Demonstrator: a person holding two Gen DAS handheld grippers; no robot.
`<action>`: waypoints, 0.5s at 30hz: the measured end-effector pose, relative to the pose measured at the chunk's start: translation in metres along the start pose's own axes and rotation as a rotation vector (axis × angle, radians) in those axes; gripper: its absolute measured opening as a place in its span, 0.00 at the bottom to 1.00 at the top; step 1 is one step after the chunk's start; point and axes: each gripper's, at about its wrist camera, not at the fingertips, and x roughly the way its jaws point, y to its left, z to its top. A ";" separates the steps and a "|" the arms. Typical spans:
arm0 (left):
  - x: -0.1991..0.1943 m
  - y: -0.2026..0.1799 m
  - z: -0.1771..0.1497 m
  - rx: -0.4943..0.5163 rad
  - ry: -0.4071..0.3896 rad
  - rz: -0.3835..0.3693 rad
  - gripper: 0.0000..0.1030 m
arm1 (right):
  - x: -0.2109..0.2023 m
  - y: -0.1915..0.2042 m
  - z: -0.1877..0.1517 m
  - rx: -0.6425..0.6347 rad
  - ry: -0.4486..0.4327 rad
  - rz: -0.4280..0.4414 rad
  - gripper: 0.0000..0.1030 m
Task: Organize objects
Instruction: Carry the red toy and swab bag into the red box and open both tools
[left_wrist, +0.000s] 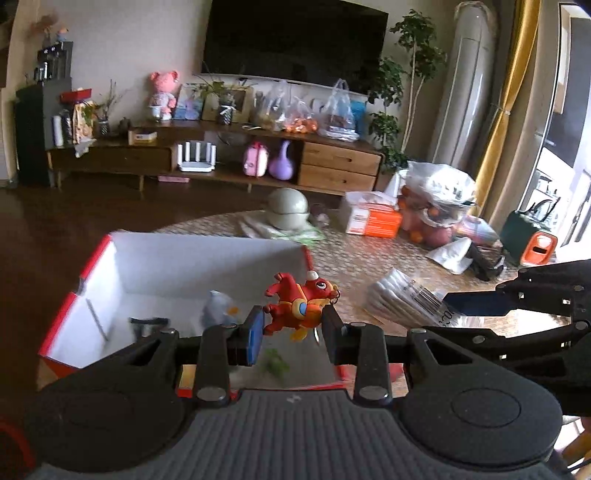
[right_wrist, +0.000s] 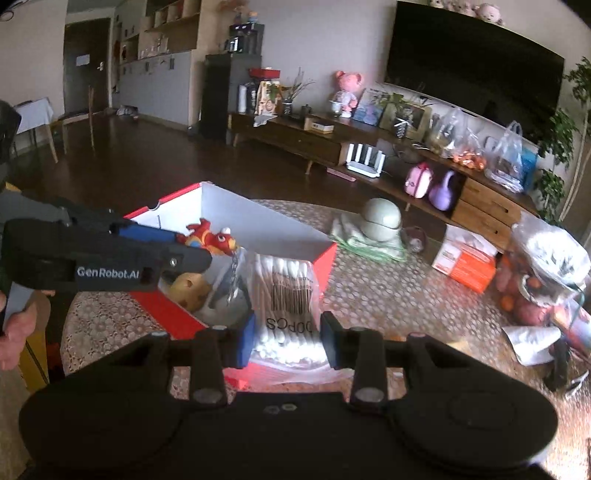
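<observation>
A small red dragon keychain toy (left_wrist: 299, 308) hangs between the fingers of my left gripper (left_wrist: 293, 332), which is shut on it above the right end of an open red box with a white inside (left_wrist: 155, 273). From the right wrist view the toy (right_wrist: 212, 238) and its chain dangle over the box (right_wrist: 258, 225). My right gripper (right_wrist: 288, 345) is shut on a clear bag of cotton swabs (right_wrist: 286, 291), held over the box's near corner. The same bag (left_wrist: 402, 295) shows at the right, by the right gripper (left_wrist: 443, 312).
A yellow toy (right_wrist: 188, 291), a black object (left_wrist: 147, 321) and a grey piece (left_wrist: 218, 306) lie in the box. On the patterned table stand a grey-green round container (left_wrist: 288, 212), an orange tissue box (left_wrist: 373, 218) and fruit bags (left_wrist: 436, 210). A hand (right_wrist: 14, 332) is at left.
</observation>
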 end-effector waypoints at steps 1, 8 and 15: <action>-0.001 0.006 0.002 0.007 -0.001 0.008 0.31 | 0.004 0.003 0.003 -0.006 0.002 0.001 0.36; 0.001 0.047 0.010 0.017 0.006 0.075 0.31 | 0.037 0.025 0.023 -0.050 0.021 0.005 0.36; 0.029 0.089 0.008 -0.006 0.056 0.147 0.31 | 0.080 0.042 0.038 -0.077 0.052 -0.016 0.36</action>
